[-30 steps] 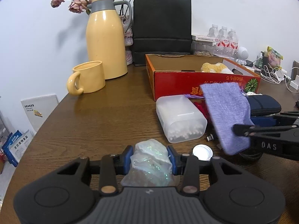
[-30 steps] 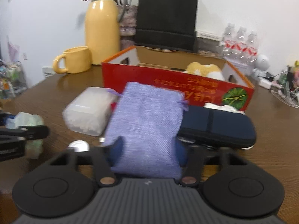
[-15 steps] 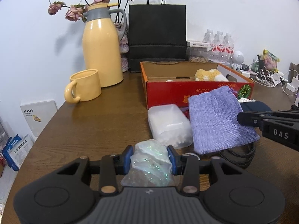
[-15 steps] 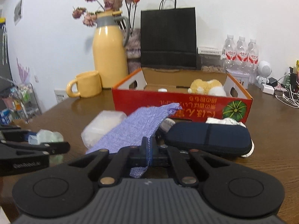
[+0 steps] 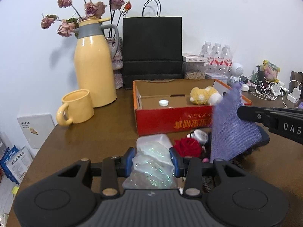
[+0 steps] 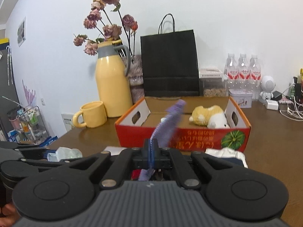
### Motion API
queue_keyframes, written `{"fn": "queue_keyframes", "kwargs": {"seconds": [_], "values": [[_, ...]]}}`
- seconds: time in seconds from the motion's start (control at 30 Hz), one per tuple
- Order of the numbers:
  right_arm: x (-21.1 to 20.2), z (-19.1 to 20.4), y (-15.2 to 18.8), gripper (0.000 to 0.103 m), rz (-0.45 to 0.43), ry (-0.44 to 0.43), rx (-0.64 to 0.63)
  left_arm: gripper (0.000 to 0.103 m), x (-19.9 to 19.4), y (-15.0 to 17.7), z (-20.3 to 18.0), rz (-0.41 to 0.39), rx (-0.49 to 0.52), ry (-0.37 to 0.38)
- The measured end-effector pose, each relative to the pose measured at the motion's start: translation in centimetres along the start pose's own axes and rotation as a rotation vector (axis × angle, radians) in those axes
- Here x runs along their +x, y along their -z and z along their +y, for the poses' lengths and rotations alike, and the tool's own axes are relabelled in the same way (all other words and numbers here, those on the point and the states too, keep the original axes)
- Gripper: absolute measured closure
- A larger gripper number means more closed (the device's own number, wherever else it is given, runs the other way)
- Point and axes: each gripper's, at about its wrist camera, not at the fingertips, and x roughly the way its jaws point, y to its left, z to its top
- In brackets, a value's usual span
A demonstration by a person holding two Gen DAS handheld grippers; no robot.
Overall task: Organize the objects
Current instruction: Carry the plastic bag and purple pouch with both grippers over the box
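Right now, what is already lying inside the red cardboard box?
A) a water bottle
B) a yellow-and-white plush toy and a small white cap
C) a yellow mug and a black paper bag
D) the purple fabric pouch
B: the plush toy and small white cap lie inside the red cardboard box; the right gripper holds the purple fabric pouch outside it.

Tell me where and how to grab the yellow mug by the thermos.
Grip the yellow mug by its wall at the rim, one finger inside the open mouth and one outside, coming straight down. It stands upright, and its handle points toward the table's near-left edge; that loop looks tight for a finger. Both grippers are full now, so free one first.
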Motion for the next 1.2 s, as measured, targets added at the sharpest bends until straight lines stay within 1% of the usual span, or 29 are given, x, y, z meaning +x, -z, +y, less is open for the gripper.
{"fn": "queue_keyframes", "kwargs": {"seconds": [0.33, 0.73, 0.93, 1.2], "values": [[1.7, -1.5, -2.8, 0.101, -0.018, -0.039, 0.004, 0.065, 2.5, -3.8, -1.1, -0.008, -0.003, 0.000], [4.7, -3.8, -7.5, 0.101, -0.085, -0.064, 0.001, 0.065, 5.6, -9.4, -2.3, -0.048, -0.003, -0.012], [7.6, -5.3, -8.7, 0.101, -0.092, -0.077, 0.006, 0.065, 8.9, -11.4, -2.7, -0.050, -0.013, -0.010], [13.3, -6.6, -9.7, 0.101, -0.072, -0.116, -0.013, 0.065, 14.2, -13.4, -2.2, -0.042, -0.058, -0.022]]}}
